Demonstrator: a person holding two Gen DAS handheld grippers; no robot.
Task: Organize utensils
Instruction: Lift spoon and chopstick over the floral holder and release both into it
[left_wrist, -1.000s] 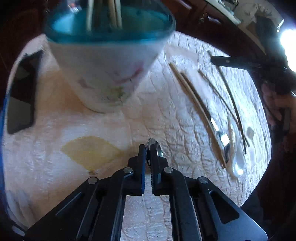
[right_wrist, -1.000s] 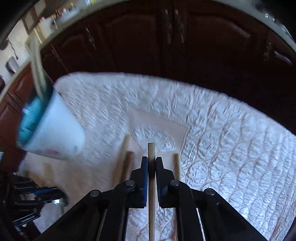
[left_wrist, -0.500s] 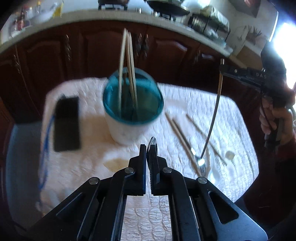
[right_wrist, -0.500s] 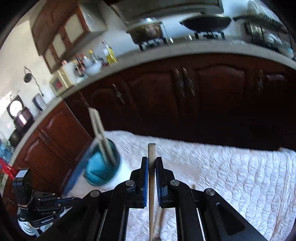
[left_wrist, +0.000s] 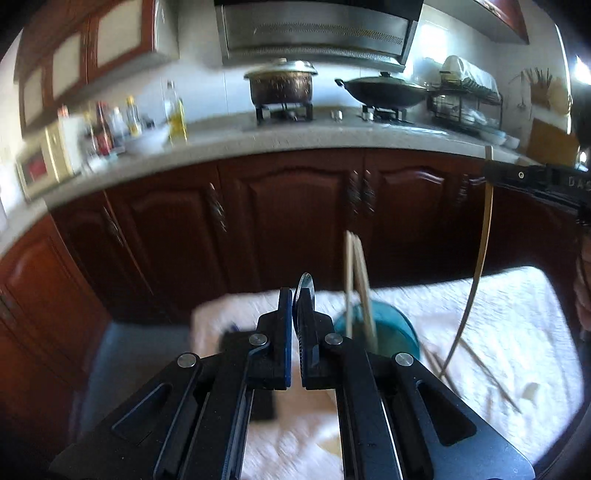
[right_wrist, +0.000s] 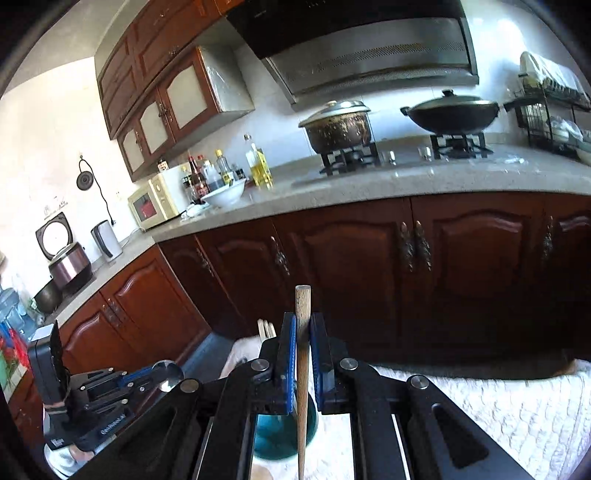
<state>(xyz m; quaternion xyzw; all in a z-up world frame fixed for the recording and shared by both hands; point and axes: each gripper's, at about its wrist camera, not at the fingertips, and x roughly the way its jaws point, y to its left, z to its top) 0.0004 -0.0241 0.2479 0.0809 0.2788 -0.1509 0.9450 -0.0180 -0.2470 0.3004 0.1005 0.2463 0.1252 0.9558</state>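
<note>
My left gripper (left_wrist: 294, 295) is shut on a metal spoon (left_wrist: 303, 286); its bowl sticks up between the fingertips. It is raised above the table, left of the blue-rimmed cup (left_wrist: 391, 332) that holds two chopsticks (left_wrist: 356, 280). My right gripper (right_wrist: 303, 321) is shut on a wooden-handled utensil (right_wrist: 302, 373) that hangs down over the cup (right_wrist: 273, 439). In the left wrist view the right gripper (left_wrist: 535, 182) is high at the right with the long handle (left_wrist: 476, 280) hanging below it. The left gripper also shows in the right wrist view (right_wrist: 147, 376).
A white quilted cloth (left_wrist: 509, 325) covers the table. More chopsticks (left_wrist: 487, 373) lie on it right of the cup. A dark phone (left_wrist: 236, 338) lies left of the cup. Dark wooden cabinets (right_wrist: 443, 266) and a counter with pots stand beyond the table.
Both grippers have risen and tilted up, so the table has dropped low in both views. The right gripper lifted its utensil off the cloth and brought it over the cup.
</note>
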